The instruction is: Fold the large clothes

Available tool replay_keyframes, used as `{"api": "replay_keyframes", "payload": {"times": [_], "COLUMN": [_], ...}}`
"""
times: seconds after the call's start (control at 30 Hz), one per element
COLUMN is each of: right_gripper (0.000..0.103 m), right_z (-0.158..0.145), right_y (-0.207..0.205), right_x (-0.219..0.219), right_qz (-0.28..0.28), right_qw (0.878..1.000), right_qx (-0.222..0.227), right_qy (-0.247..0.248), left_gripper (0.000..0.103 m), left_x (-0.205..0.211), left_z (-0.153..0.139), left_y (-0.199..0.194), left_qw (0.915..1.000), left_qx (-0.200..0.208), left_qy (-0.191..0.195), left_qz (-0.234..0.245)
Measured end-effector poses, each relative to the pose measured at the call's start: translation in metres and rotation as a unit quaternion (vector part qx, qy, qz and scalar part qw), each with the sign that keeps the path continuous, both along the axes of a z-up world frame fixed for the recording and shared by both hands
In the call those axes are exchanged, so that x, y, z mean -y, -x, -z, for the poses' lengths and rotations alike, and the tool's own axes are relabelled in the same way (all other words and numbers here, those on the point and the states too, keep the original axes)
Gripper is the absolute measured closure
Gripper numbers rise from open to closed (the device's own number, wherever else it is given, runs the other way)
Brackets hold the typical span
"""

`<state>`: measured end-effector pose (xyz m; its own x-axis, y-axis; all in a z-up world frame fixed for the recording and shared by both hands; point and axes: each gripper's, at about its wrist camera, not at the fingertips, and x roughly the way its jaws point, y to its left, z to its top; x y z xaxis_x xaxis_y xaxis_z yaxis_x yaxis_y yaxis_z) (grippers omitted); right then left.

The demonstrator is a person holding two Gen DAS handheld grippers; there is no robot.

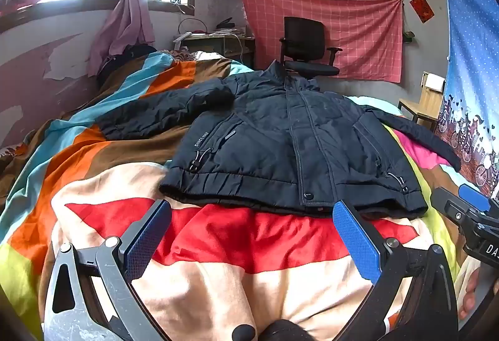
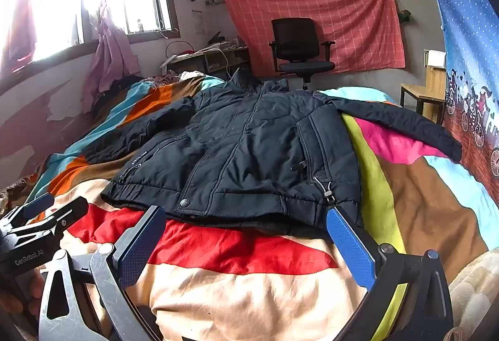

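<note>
A dark navy padded jacket (image 1: 280, 135) lies flat and zipped, front up, on a bed with a colourful striped blanket (image 1: 218, 247). Its collar points away, its hem is nearest me, and both sleeves are spread outward. My left gripper (image 1: 251, 216) is open and empty, just short of the hem. The jacket (image 2: 243, 147) also shows in the right wrist view. My right gripper (image 2: 246, 219) is open and empty, its tips at the hem's edge. Each gripper appears in the other's view: the right one (image 1: 467, 207) at the right edge, the left one (image 2: 46, 213) at the left edge.
A black office chair (image 1: 305, 45) stands beyond the bed before a red checked cloth on the wall. A cluttered desk (image 1: 215, 41) is at the back left under the window. A wooden chair (image 1: 424, 101) and a blue patterned curtain (image 1: 471, 76) are on the right.
</note>
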<state>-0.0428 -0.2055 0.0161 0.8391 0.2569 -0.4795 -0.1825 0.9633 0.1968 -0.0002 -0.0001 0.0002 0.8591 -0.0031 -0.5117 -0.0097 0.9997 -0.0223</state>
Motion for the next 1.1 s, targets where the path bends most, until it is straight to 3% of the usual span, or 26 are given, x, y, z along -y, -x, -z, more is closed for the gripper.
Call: {"api": "replay_keyframes", "payload": {"times": [1.1], "right_gripper": [0.000], "right_z": [0.0020], "right_y": [-0.0008], "right_x": [0.0026], "right_qz": [0.000], "right_qw": [1.000], "right_qx": [-0.004], "right_qy": [-0.005], "left_gripper": [0.002], "left_x": [0.0019], "left_z": [-0.0039], "left_y": [-0.0001], "left_qw": [1.0000], "left_qx": [0.000], "left_qy": [0.006], "left_qz": [0.006]}}
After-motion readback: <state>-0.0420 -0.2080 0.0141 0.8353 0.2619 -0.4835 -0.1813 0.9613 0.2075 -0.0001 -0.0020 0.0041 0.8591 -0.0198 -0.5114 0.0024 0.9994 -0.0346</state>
